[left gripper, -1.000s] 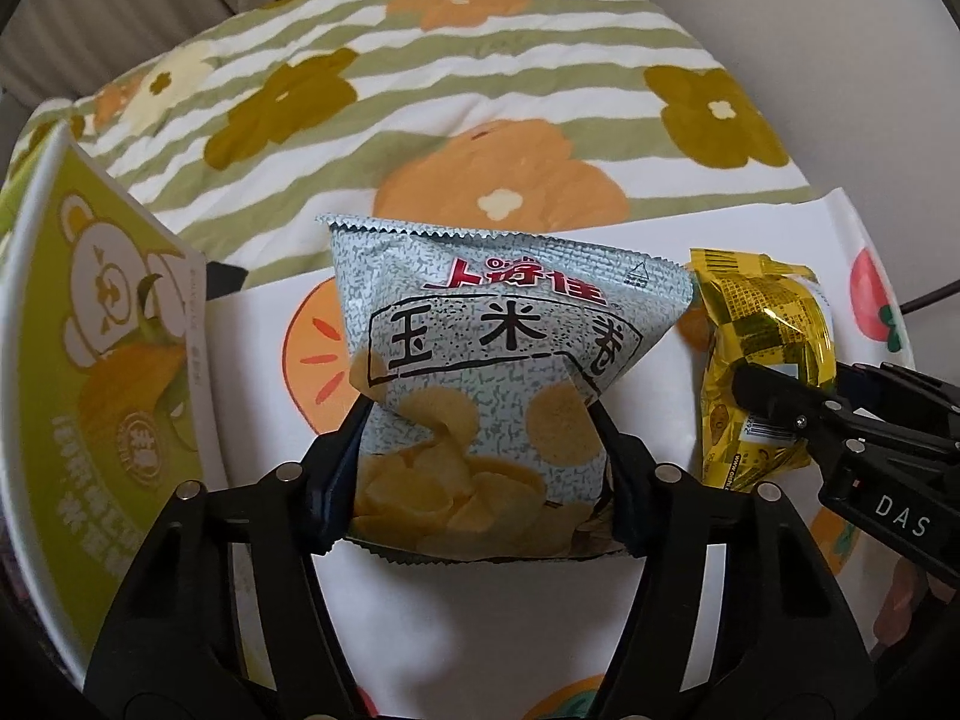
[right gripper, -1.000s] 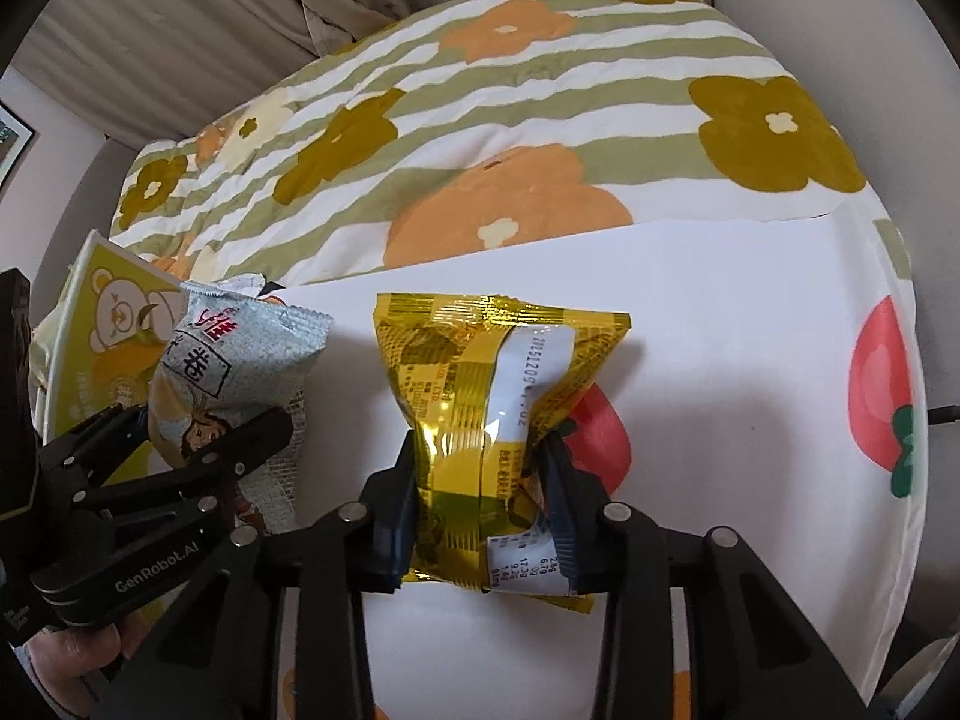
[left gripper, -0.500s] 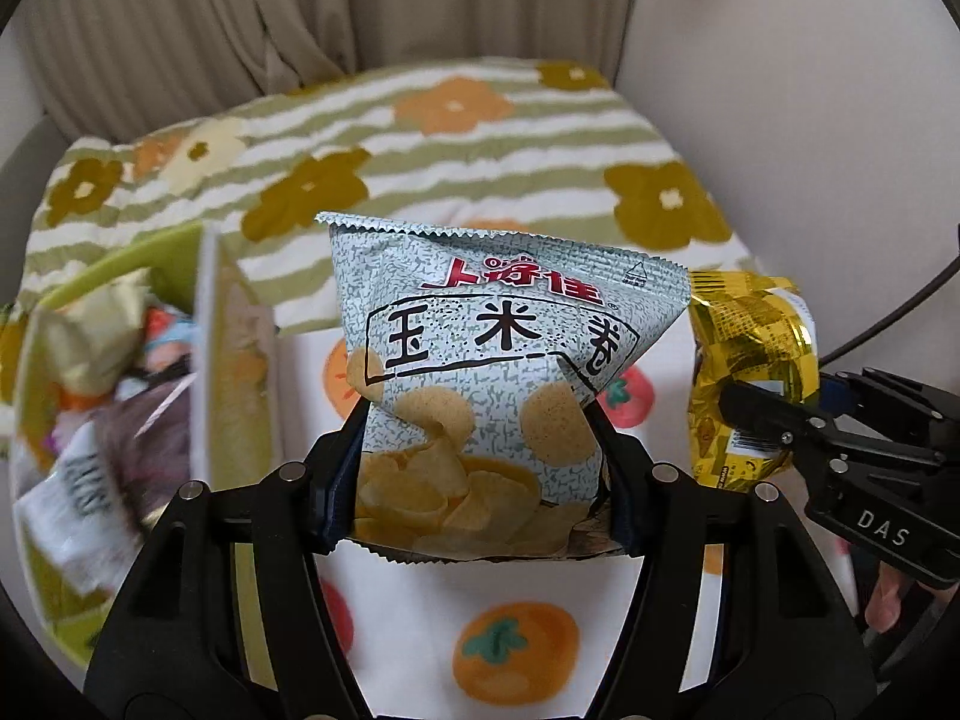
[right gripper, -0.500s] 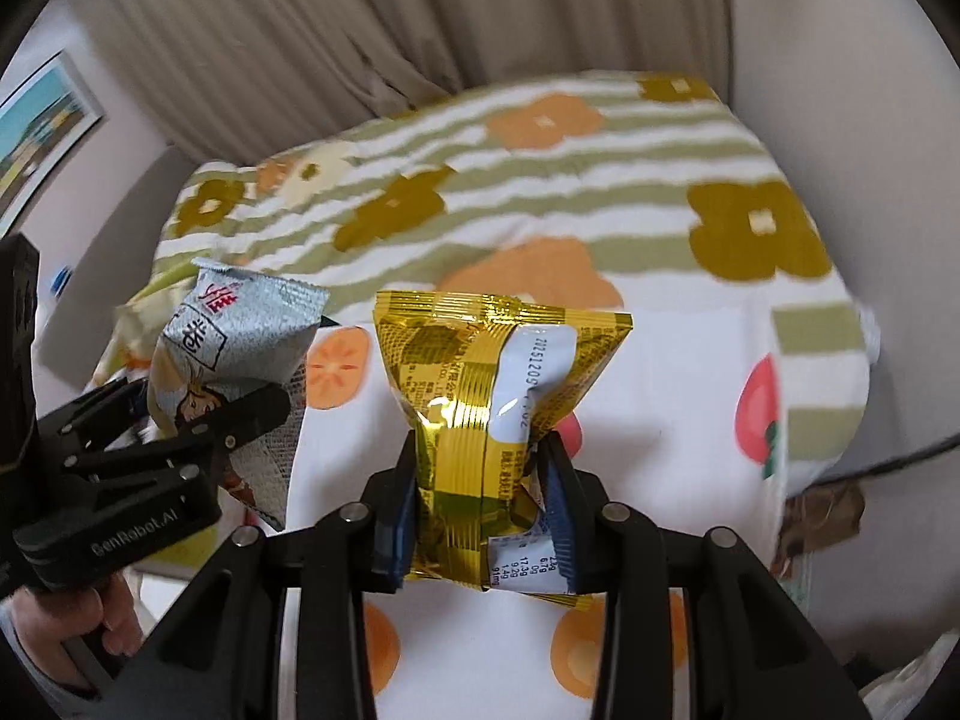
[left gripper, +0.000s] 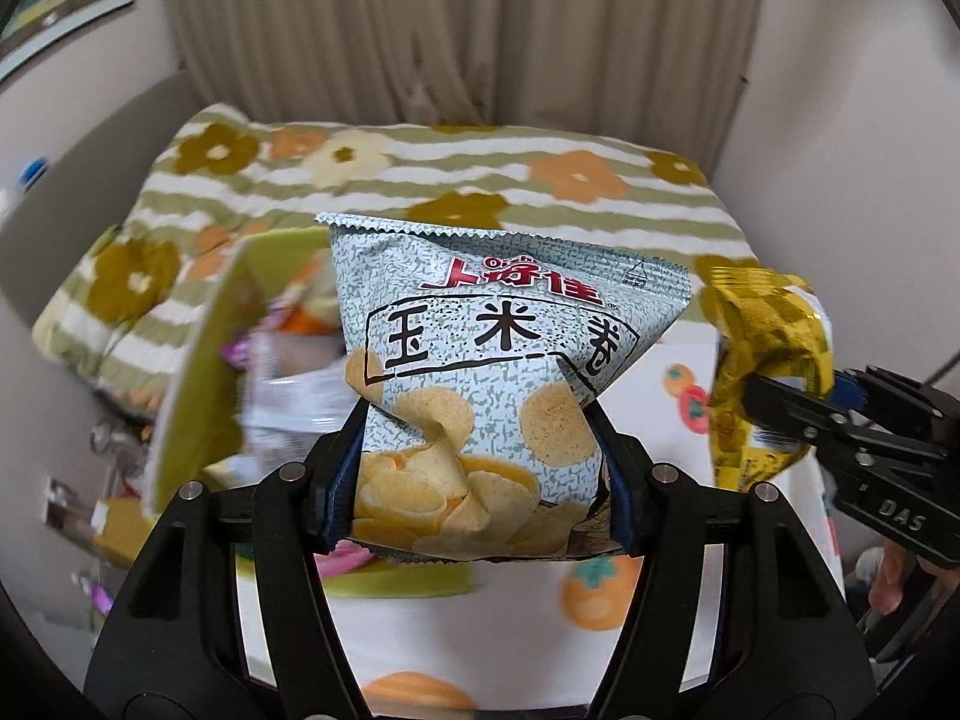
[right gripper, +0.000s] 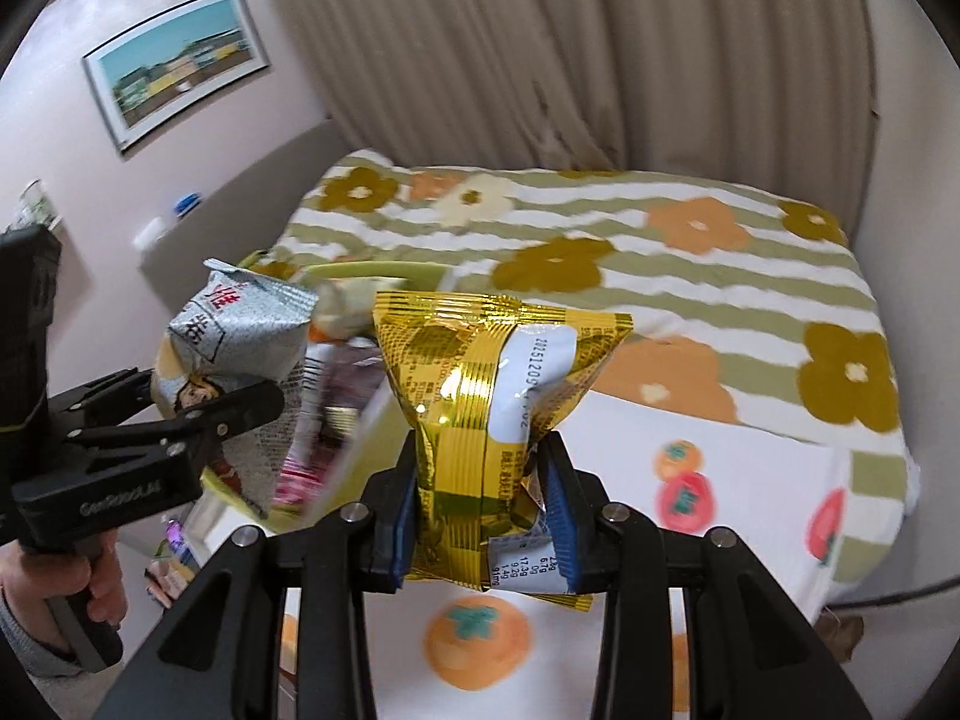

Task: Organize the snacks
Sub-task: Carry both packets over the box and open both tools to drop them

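Box (left gripper: 198, 360), green, far left, part-filled with snacks: carry both packets over its opening and let go low, left one first. Left gripper (left gripper: 480, 480) clamps chip bag (left gripper: 492, 360), grey, puffed, held aloft. Right gripper (right gripper: 480, 516) clamps gold packet (right gripper: 486, 390), crinkled foil, aloft beside it.

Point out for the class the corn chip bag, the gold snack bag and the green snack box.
corn chip bag (left gripper: 498, 354): left wrist view, printed front panel.
gold snack bag (right gripper: 480, 396): right wrist view, striped foil middle.
green snack box (left gripper: 204, 372): left wrist view, outer side wall.
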{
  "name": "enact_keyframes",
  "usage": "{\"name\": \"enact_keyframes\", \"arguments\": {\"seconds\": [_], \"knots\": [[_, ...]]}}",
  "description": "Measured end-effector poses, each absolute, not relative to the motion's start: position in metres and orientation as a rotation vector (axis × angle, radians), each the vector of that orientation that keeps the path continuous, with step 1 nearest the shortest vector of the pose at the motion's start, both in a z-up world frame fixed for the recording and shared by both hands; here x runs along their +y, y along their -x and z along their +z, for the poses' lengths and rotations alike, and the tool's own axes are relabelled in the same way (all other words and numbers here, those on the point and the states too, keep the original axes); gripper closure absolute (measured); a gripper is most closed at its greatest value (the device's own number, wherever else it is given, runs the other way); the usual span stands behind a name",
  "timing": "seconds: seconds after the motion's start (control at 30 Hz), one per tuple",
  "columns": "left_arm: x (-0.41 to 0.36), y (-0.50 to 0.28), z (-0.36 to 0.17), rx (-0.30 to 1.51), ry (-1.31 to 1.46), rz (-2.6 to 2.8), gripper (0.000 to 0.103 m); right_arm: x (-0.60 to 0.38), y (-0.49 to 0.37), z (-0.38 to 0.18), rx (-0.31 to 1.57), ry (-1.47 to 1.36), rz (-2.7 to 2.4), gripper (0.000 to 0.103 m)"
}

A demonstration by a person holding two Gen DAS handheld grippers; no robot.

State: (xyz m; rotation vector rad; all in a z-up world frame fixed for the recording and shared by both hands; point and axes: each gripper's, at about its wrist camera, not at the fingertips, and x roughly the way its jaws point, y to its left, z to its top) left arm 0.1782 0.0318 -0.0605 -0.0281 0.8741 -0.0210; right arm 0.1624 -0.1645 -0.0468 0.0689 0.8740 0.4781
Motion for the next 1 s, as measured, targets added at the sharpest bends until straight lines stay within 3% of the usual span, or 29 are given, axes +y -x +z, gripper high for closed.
{"name": "enact_keyframes", "arguments": {"seconds": [0.23,0.57,0.6,0.67,0.7,0.73,1.0], "knots": [[0.116,-0.179,-0.065,0.885,0.04,0.022,0.042,-0.099,-0.175,-0.039,0.851,-0.092,0.496,0.069],[0.207,-0.206,-0.114,1.011,0.086,-0.014,0.042,-0.015,-0.206,-0.048,0.891,-0.099,0.476,0.069],[0.213,-0.207,-0.116,1.018,0.102,-0.026,0.039,-0.01,-0.208,-0.05,0.898,-0.1,0.47,0.069],[0.22,-0.208,-0.12,1.028,0.113,-0.049,0.023,-0.001,-0.213,-0.054,0.911,-0.106,0.456,0.069],[0.223,-0.208,-0.122,1.028,0.1,-0.049,0.005,0.001,-0.215,-0.055,0.915,-0.11,0.45,0.069],[0.226,-0.207,-0.124,1.017,0.084,-0.053,0.0,0.004,-0.219,-0.056,0.919,-0.116,0.441,0.069],[0.231,-0.202,-0.126,1.018,0.114,-0.141,0.0,0.023,-0.231,-0.06,0.945,-0.104,0.405,0.069]]}}
